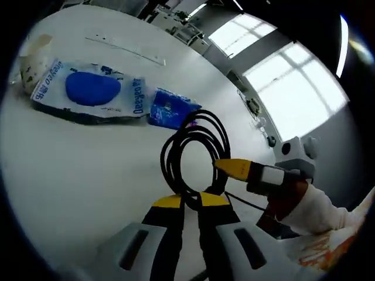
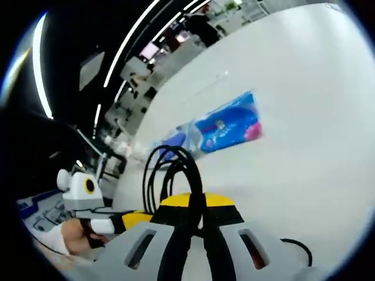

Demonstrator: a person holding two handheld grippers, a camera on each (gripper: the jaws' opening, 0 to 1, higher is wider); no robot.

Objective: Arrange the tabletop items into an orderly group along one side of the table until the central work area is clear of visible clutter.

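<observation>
Black coiled cable [image 1: 196, 155] hangs pinched by both claws — left claw [image 1: 191, 202] and right claw [image 2: 196, 208] clamped on it above the white desk [image 1: 70, 175].

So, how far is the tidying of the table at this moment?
Nothing looks finished. In hand: both the left gripper and the right gripper are clamped on the coiled black cable, lifted above the white table. Left to do: the large blue-and-white plastic packet and the small blue packet lie beside each other on the tabletop.
</observation>
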